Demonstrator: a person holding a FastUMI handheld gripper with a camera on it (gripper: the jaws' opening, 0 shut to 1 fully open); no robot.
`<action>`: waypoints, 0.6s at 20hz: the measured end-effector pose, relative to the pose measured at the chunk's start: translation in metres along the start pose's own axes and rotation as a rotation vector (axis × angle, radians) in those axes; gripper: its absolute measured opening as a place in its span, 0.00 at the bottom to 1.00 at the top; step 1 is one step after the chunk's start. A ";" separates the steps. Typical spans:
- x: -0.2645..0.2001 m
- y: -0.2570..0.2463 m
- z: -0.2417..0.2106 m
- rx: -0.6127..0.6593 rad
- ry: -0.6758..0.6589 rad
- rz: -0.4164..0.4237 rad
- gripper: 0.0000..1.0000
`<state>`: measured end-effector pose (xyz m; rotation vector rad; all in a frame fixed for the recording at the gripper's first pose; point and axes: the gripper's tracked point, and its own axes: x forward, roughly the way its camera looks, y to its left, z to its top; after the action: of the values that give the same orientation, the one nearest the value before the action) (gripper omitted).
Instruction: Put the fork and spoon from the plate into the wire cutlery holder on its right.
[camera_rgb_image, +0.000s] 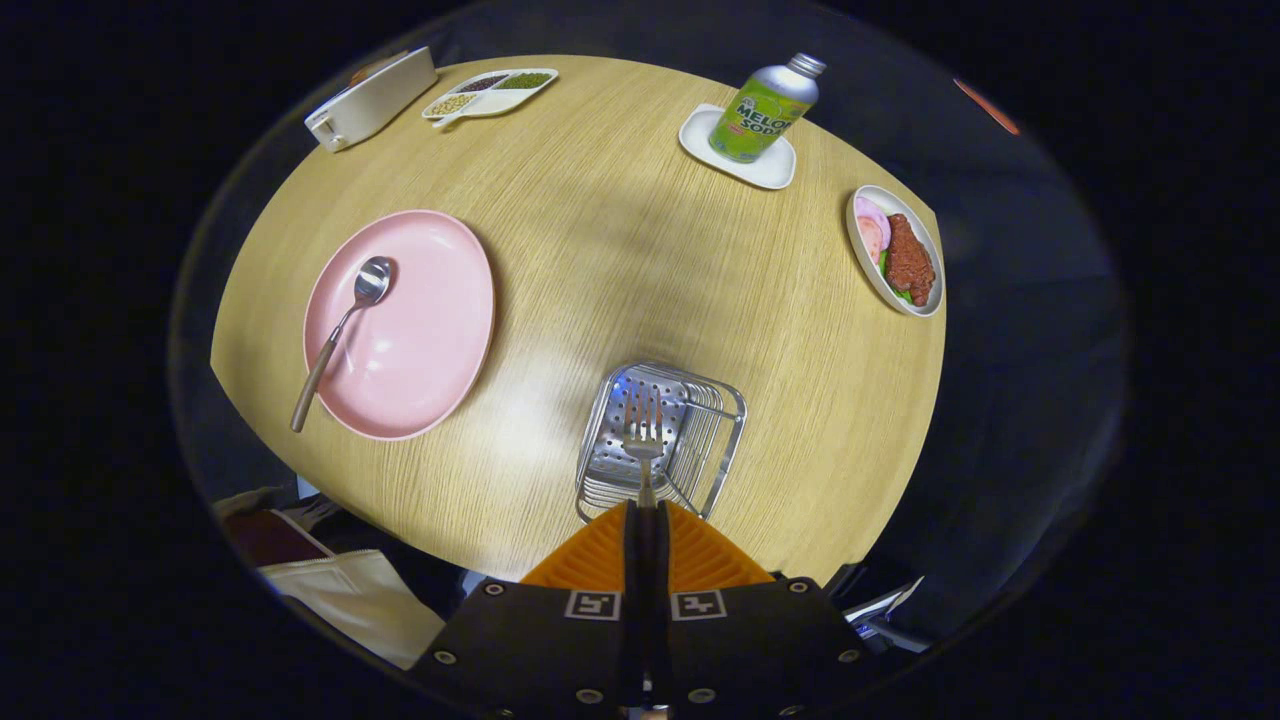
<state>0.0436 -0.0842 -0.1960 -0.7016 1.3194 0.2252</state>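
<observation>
Gripper view looks straight down on the round wooden table (600, 250), and my tool (647, 520) is clenched on the fork (643, 440), both fingers pressed against its handle with the tines pointing away from me. The fork hangs directly over the wire cutlery holder (720, 440), which stands just ahead of my fingers; I cannot tell whether the tines have entered it or sit above its rim. I judge this to be the placing step for the fork, the first half of the job. Next I would lower it inside the wires and let go, keeping the handle clear of the rim. The spoon (345, 325) is not yet moved: it lies on the pink plate (430, 330), well apart to the left of the holder, bowl on the plate and handle overhanging the near rim.
</observation>
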 end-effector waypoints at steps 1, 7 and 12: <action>0.002 0.001 0.001 0.006 0.002 0.006 0.04; 0.006 -0.003 0.001 0.031 -0.026 0.007 0.08; -0.004 -0.008 0.001 0.076 -0.091 0.008 0.39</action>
<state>0.0478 -0.0890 -0.1891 -0.6154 1.2376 0.2103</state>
